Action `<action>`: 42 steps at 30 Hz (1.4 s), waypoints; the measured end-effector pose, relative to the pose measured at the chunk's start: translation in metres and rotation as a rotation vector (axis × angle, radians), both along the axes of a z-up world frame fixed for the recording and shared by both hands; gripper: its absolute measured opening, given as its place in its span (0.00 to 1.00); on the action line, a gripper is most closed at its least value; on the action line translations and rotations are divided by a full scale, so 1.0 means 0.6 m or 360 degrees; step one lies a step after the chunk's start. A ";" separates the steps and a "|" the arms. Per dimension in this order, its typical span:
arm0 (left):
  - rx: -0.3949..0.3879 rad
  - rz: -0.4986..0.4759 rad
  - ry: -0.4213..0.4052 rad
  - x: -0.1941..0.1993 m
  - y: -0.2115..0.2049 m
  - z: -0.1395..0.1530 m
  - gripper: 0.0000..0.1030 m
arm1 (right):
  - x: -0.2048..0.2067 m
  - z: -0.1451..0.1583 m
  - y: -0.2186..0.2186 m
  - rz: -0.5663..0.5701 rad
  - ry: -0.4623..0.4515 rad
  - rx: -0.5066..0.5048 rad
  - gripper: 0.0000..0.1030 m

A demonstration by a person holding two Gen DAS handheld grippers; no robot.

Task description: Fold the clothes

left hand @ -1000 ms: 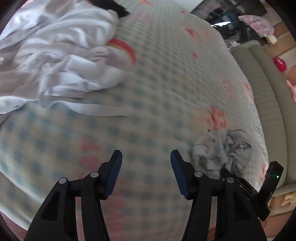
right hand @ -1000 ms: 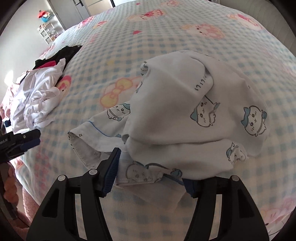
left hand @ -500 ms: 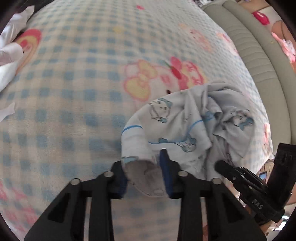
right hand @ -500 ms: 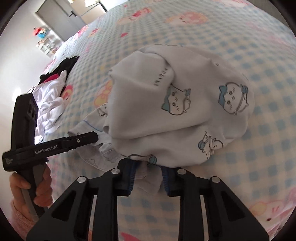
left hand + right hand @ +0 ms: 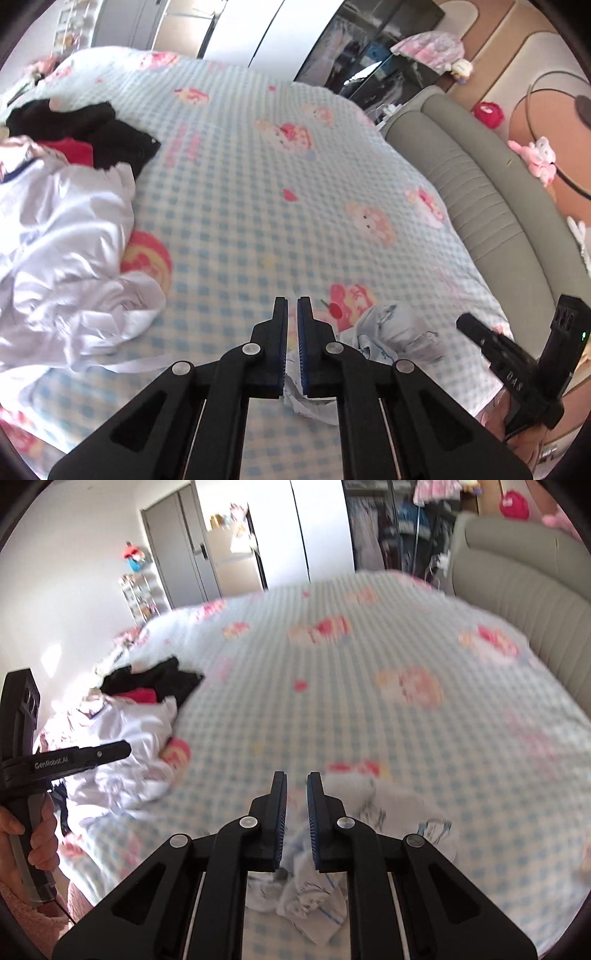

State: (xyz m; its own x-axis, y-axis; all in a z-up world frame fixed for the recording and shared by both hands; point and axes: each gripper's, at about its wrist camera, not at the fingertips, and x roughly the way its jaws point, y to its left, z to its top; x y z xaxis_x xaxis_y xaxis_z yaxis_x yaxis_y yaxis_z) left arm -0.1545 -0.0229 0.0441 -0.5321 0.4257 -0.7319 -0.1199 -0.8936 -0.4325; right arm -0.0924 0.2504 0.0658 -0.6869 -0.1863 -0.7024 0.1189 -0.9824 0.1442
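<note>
Your left gripper (image 5: 292, 306) has its fingers pinched nearly together on a fold of the white cartoon-print garment (image 5: 391, 328), which bunches out toward 4 o'clock of the tips and trails down between the arms. Same story on your right gripper (image 5: 296, 782): the fingers are almost closed with only a narrow slot between them, and the same printed garment (image 5: 306, 893) is caught down low between them, hanging crumpled just above the bed (image 5: 369, 701) with more of it spread toward 3 o'clock. In the right wrist view your left hand (image 5: 35, 834) wraps the other tool's handle out at 9 o'clock. The pile of white clothes (image 5: 62, 258) sits at 9 o'clock in the left view, well apart from what you're holding, with the black garment (image 5: 110, 136) and a bit of red fabric (image 5: 70, 149) behind it at 10 o'clock. The grey padded headboard (image 5: 476, 206) runs along the bed's edge around 2 o'clock.
</note>
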 end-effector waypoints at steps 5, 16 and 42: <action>-0.0121 -0.0118 -0.0269 0.013 0.035 -0.114 0.09 | 0.010 -0.087 -0.007 0.0002 -0.0261 -0.0089 0.25; 0.0126 -0.0088 -0.0582 0.017 0.089 -0.278 0.60 | 0.078 -0.242 0.028 -0.0151 -0.0589 -0.0113 0.67; 0.0195 -0.0052 -0.0167 0.075 0.042 -0.137 0.03 | 0.105 -0.190 0.076 -0.0213 -0.0331 -0.0177 0.12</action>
State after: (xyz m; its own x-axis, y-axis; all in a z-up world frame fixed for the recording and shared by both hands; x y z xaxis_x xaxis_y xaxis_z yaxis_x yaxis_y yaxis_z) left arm -0.1097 0.0024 -0.0379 -0.4401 0.5312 -0.7240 -0.0966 -0.8296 -0.5499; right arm -0.0295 0.2962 -0.0483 -0.5535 -0.1878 -0.8114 -0.0543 -0.9641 0.2601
